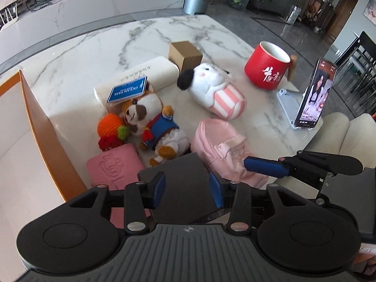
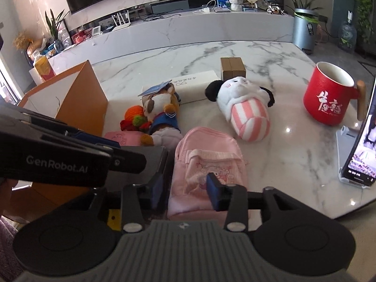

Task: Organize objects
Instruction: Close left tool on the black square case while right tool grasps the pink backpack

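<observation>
Toys lie on the marble table (image 1: 98,44): a brown-and-white plush dog (image 1: 150,122) (image 2: 162,110), an orange crochet toy (image 1: 111,129), a white plush in pink stripes (image 1: 216,89) (image 2: 244,110), a small pink backpack (image 1: 223,150) (image 2: 206,162), a flat pink pouch (image 1: 112,164) and a dark grey flat box (image 1: 181,183). My left gripper (image 1: 188,186) is open over the grey box. My right gripper (image 2: 185,189) is open over the near end of the pink backpack; its fingers (image 1: 265,166) show from the side in the left wrist view.
An open orange-and-white box (image 1: 35,127) (image 2: 77,94) stands at the left. A white long box (image 1: 141,75), a small cardboard box (image 1: 185,54), a red mug (image 1: 268,65) (image 2: 331,96) and a phone on a stand (image 1: 315,94) are farther back and right.
</observation>
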`<state>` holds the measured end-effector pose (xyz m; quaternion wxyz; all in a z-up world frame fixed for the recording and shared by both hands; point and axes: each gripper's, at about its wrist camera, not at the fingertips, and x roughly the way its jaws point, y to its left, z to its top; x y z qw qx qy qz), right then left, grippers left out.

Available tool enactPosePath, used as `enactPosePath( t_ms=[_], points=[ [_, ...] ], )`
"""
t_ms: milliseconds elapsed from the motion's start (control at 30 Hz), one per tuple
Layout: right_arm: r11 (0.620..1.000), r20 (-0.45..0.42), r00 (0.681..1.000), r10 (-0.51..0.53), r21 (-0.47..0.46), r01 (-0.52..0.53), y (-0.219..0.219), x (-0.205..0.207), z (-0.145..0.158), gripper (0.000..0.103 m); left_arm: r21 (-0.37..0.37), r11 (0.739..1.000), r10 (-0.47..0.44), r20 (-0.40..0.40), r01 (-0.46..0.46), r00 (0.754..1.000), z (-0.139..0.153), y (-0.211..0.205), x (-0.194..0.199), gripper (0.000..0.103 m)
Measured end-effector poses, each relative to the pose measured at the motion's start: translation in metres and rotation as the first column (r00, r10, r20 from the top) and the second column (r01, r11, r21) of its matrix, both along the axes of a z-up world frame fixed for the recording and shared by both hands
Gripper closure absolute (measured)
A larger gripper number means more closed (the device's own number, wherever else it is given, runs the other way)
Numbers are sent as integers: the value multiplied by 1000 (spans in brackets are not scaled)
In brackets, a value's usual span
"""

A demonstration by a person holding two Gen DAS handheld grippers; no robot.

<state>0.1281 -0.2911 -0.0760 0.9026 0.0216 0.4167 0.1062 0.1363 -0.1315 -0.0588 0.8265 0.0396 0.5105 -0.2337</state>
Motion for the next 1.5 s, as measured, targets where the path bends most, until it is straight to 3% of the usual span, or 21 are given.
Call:
enactPosePath(
  t_ms=[167,367,533,667,833,933,1067,1167,1300,1433,1500],
  points=[
    [995,9,1000,12,-94,-11,8,3,-13,56,25,1000,1,-20,0,1000,-8,-2,3,53],
    [989,20,999,34,-144,-30,12,1,-18,53,30,1000,-7,-23,7,1000,-9,-3,0,42],
    [992,19,1000,3,-123,-1,5,-2,-14,65,65,995,-75,20,74,997,-3,-3,-11,33],
    [995,14,999,-29,-92,31,-5,-7,-10,71,109,980,-172,47,166,984,3,-4,-19,32],
    [996,-25,996,-81,22,81,-21,-10,-1,73,231,914,-365,101,335,926,0,-20,-40,27],
    [984,-70,991,-110,134,119,-33,-10,1,73,325,860,-446,101,394,889,-9,-33,-50,27],
    [958,-121,985,-121,245,148,-42,-9,0,73,444,789,-514,99,424,852,-25,-48,-61,27],
    [952,-135,983,-125,263,158,-43,-9,-4,73,523,738,-546,93,425,833,-37,-54,-66,27],
    [948,-138,983,-125,277,159,-45,-9,-5,72,603,682,-576,95,413,812,-49,-60,-66,17],
    [944,-141,982,-125,289,161,-48,-9,-6,72,639,642,-608,88,424,789,-57,-63,-68,13],
    [943,-141,982,-124,291,161,-49,-9,-6,72,639,645,-606,93,419,790,-57,-62,-68,15]
  ],
)
